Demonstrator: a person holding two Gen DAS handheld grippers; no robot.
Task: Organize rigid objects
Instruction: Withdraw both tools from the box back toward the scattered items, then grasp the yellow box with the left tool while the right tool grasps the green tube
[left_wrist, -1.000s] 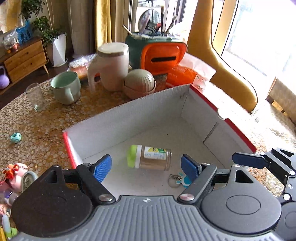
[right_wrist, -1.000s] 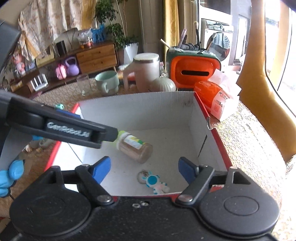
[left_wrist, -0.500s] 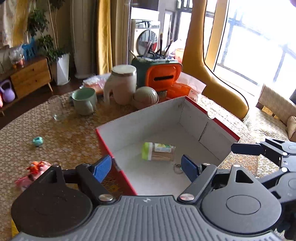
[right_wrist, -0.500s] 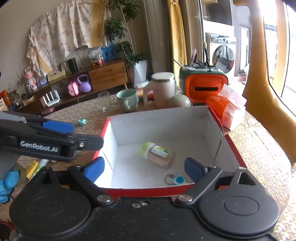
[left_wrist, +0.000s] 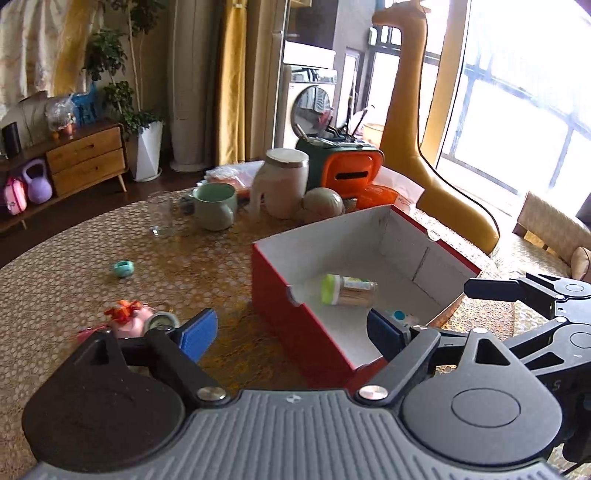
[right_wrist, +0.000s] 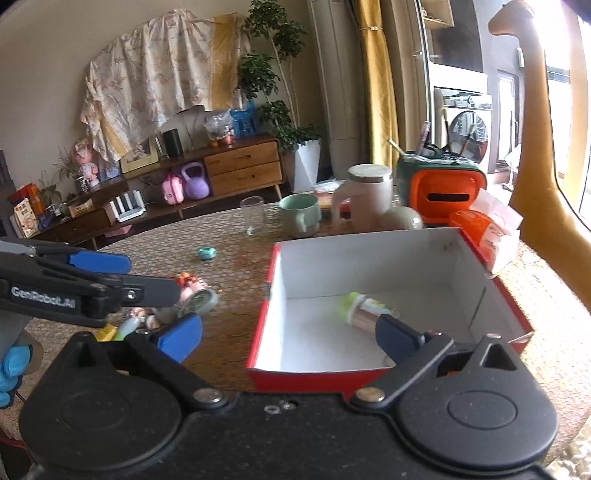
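Observation:
A red box (left_wrist: 280, 306) with a white inside stands on the patterned table. In it lie a jar with a green lid (left_wrist: 349, 295), on its side, and a small blue keychain toy (left_wrist: 400, 316). My left gripper (left_wrist: 291, 334) hangs before the box's near left corner, jaws opening, nothing between them. My right gripper (right_wrist: 288, 338) is just short of the box's near wall (right_wrist: 295, 380), jaws also opening and empty. The jar (right_wrist: 364, 308) shows blurred behind its right finger. A pink toy with a small clock (left_wrist: 129, 317) lies left of the box.
A teal trinket (left_wrist: 123, 268), a glass (left_wrist: 162, 214), a green mug (left_wrist: 215, 206), a white pitcher (left_wrist: 282, 182) and an orange tissue holder (left_wrist: 347, 173) stand further back. A hand in a blue glove (right_wrist: 14, 365) holds the left gripper. A yellow chair stands at the right.
Both grippers have drawn back from over the box and risen, so the box now sits further off and to the right. Both pairs of jaws stand wider. The jar has not moved.

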